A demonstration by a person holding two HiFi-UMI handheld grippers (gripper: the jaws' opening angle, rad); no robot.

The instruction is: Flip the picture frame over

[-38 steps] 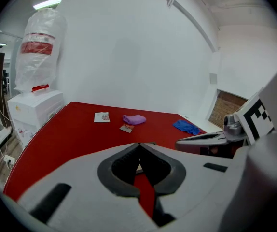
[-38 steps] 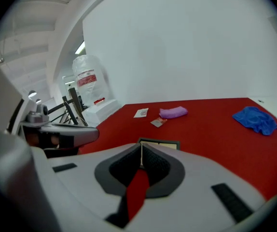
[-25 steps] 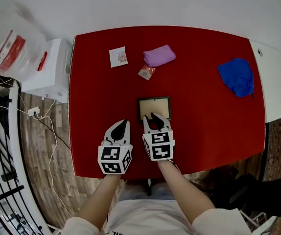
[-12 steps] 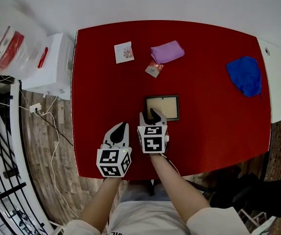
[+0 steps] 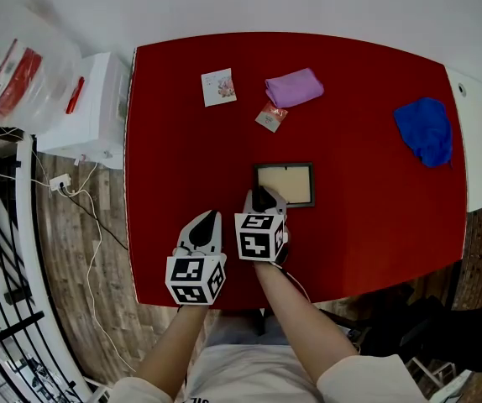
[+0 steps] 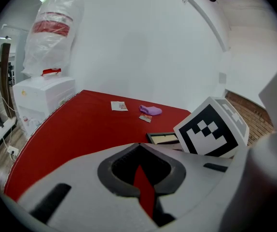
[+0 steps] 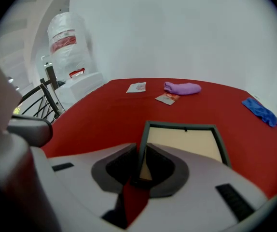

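- Head view: shows the picture frame (image 5: pixel 285 184) lying flat near the middle of the red table (image 5: pixel 174 158), beige panel up.
- Finds the right gripper (image 5: pixel 262 198) at the frame's 7 o'clock corner, tips over the left rim.
- Finds the left gripper (image 5: pixel 205 225) at 8 o'clock from the frame, apart from it, above the table.
- Places a purple cloth (image 5: pixel 294 87) and a small packet (image 5: pixel 271 117) at 12 o'clock from the frame, a card (image 5: pixel 218 87) at 11 and a blue cloth (image 5: pixel 426 130) at 2.
- Left gripper view: shows jaws fully together with nothing between them.
- Shows the frame ahead at 1 o'clock, partly behind the right gripper's marker cube (image 6: pixel 212 128).
- Right gripper view: shows jaws closing, with the frame's left rim between the pads close to the near corner.
- Seems to show both pads pressing the rim, though shadow dims the contact.
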